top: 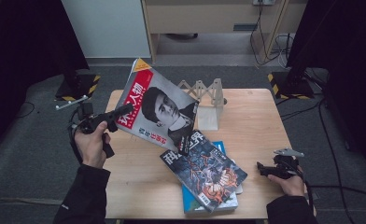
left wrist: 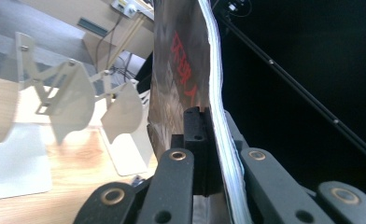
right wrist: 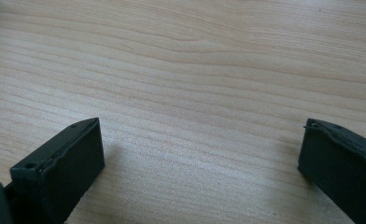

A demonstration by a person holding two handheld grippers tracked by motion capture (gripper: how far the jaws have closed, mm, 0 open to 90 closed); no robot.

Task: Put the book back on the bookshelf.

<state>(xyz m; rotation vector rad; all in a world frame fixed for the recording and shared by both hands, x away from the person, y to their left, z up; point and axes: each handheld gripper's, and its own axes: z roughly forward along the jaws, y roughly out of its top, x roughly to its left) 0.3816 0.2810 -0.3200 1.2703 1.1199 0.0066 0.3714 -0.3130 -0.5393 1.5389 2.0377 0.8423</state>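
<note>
My left gripper [top: 125,110] is shut on the left edge of a magazine [top: 158,109] with a red title block and a black-and-white portrait, holding it tilted above the table's left half. In the left gripper view the jaws pinch the magazine's page edge [left wrist: 218,116]. A dark illustrated magazine [top: 204,169] lies on a blue book [top: 190,203] at the front middle of the wooden table [top: 260,121]. My right gripper [top: 260,169] rests near the table's right front edge, pointing left. Its jaws stand wide apart over bare wood [right wrist: 195,93], nothing between them.
A white folding rack [top: 207,100] with fan-like dividers stands at the table's back middle, just right of the held magazine; it appears in the left gripper view as the rack [left wrist: 73,102]. Dark curtains flank both sides. Cables run on the floor at right.
</note>
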